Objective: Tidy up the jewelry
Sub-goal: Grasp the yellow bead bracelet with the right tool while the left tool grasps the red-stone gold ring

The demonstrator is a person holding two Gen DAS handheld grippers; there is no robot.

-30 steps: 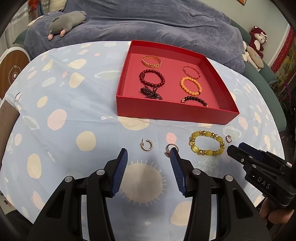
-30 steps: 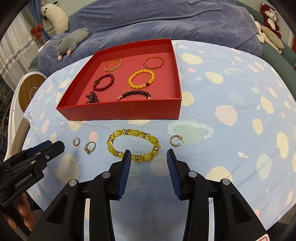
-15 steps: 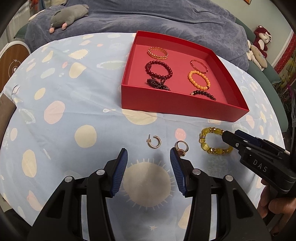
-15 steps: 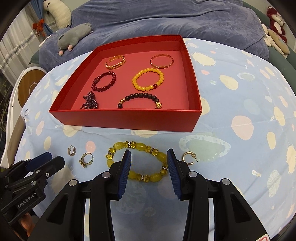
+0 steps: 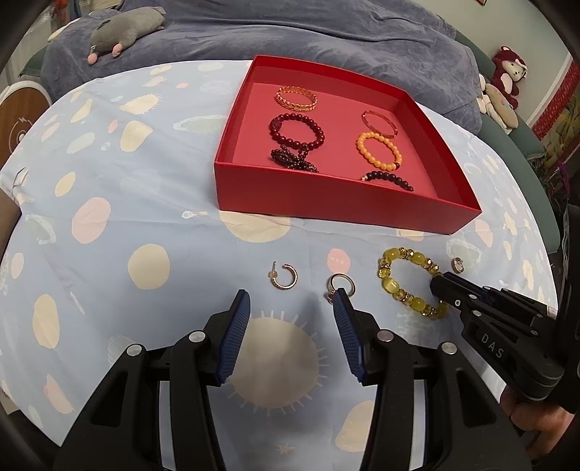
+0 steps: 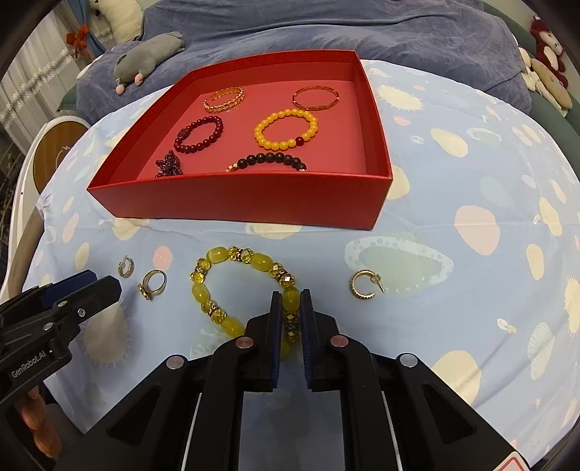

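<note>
Red tray (image 6: 239,197): open-topped, square, set on a pale blue cloth with sun and blob prints (image 6: 471,188); it serves as the landmark for all entries. Inside the tray: a gold chain-link bangle (image 6: 224,98) at the far left, a thin copper-red bangle (image 6: 316,98) at the far right, a dark red bead bracelet (image 6: 199,134) at mid left, an orange bead bracelet (image 6: 285,129) at mid right, a garnet-coloured cluster (image 6: 169,165) against the near wall on the left, and a black bead bracelet (image 6: 268,160) against the near wall on the right. Outside the tray, on the cloth in front of its near wall: a yellow bead bracelet (image 6: 232,286) with gold spacers, lying flat, roughly opposite the wall's middle; the right gripper (image 6: 290,308) has its blue pads pinched on the bracelet's near right beads. To the bracelet's right, in front of the tray's right corner, a gold hoop earring (image 6: 365,285) lies apart. In front of the tray's left corner lie a gold ring (image 6: 154,284) and a small hoop earring (image 6: 126,266), close together. The left gripper (image 5: 291,333) hangs over the cloth in front of the tray, jaws spread with nothing between them, its right fingertip just short of the ring. Beyond the tray: a blue-grey blanket (image 6: 326,32) with a grey plush toy (image 6: 148,54).
</note>
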